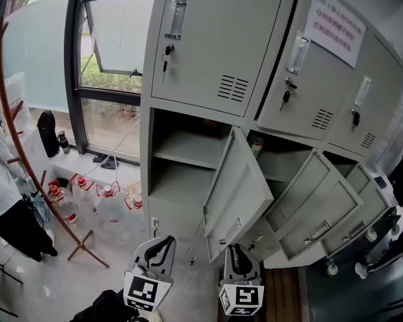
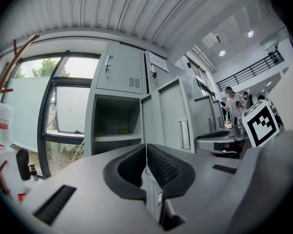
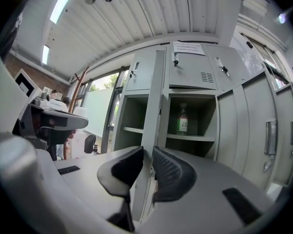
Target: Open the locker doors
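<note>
A bank of grey lockers point(image 1: 215, 39) fills the head view. Its upper doors are closed, with keys in the locks, and its lower doors stand open. The leftmost lower door point(image 1: 242, 186) swings out toward me. My right gripper point(image 1: 236, 248) sits at that door's bottom edge. In the right gripper view the door's thin edge point(image 3: 155, 106) runs between the right gripper point(image 3: 147, 155) pads, which press on it. My left gripper point(image 1: 162, 243) hangs to the left of the door, apart from it. In its own view the left gripper point(image 2: 146, 152) is shut with nothing held.
Two more open lower doors point(image 1: 316, 200) jut out to the right, with wheeled chairs point(image 1: 376, 240) beside them. Several water bottles point(image 1: 87, 200) stand on the floor by the window. A red coat rack point(image 1: 27, 159) and a person point(image 1: 0, 180) are at the left. A bottle point(image 3: 182, 121) stands inside one locker.
</note>
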Demonstrator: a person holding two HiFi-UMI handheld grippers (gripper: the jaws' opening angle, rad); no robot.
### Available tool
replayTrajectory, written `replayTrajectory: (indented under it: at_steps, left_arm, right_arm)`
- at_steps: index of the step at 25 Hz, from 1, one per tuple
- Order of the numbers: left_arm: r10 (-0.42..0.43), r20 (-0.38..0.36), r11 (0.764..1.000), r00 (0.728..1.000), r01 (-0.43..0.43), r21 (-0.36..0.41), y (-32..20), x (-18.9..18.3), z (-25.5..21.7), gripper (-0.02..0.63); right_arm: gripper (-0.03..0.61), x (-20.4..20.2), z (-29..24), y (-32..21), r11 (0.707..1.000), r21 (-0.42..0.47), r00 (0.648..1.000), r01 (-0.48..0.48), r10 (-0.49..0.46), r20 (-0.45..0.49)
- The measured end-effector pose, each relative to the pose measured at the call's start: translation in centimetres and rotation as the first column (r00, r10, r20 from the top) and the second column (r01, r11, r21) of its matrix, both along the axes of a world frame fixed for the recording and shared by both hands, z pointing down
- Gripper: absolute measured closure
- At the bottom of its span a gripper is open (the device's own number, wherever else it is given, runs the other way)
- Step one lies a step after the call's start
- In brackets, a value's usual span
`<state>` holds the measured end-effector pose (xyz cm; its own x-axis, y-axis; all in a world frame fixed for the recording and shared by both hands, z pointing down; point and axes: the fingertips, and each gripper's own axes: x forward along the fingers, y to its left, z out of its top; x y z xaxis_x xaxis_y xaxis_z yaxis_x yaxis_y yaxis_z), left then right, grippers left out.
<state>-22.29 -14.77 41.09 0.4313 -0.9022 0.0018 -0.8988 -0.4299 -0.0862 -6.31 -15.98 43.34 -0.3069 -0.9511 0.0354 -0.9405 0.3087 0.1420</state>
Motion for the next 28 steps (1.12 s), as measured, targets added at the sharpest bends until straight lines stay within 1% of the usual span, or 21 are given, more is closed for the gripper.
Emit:
replayTrajectory:
  at_steps: [6, 8, 14, 19, 22, 26, 28]
  left_arm:
    - [-0.029, 0.008, 1.000, 1.000, 0.029, -0.001, 2.1, 0.0, -0.1, 0.588]
    - [-0.040, 0.012, 0.999, 0.999, 0.040, 0.004, 2.8, 0.0, -0.2, 0.588]
    - [-0.047, 0.031, 0.999, 0.998, 0.047, 0.018, 5.5, 0.8, -0.6, 0.588]
    - [-0.038, 0.038, 0.999, 0.999, 0.037, 0.019, 8.1, 2.8, -0.6, 0.588]
    - [-0.028, 0.027, 0.999, 0.999, 0.027, 0.037, 9.8, 4.3, -0.4, 0.588]
    - [-0.014, 0.024, 0.999, 1.000, 0.013, 0.030, 12.1, 6.3, 0.2, 0.588]
    - [-0.005, 0.033, 1.000, 0.999, 0.004, 0.012, 13.3, 7.3, 0.6, 0.588]
  right_arm:
    - [0.500, 0.7, 0.0, 0.0, 1.000, 0.004, 1.000, 0.014, -0.014, -0.019]
    - [0.526, 0.9, -0.1, 0.5, 1.000, 0.011, 1.000, 0.014, -0.014, -0.020]
    - [0.526, 2.4, -0.8, 4.0, 0.999, 0.031, 1.000, 0.009, -0.009, 0.003]
    - [0.540, 4.9, -1.2, 7.8, 0.999, 0.044, 1.000, -0.017, 0.017, 0.020]
    - [0.551, 6.7, -0.9, 10.1, 0.999, 0.040, 0.999, -0.036, 0.035, 0.029]
    - [0.554, 8.5, -0.2, 13.1, 0.998, 0.037, 0.998, -0.053, 0.052, 0.039]
    - [0.554, 9.1, 0.2, 14.6, 0.998, 0.035, 0.998, -0.055, 0.054, 0.041]
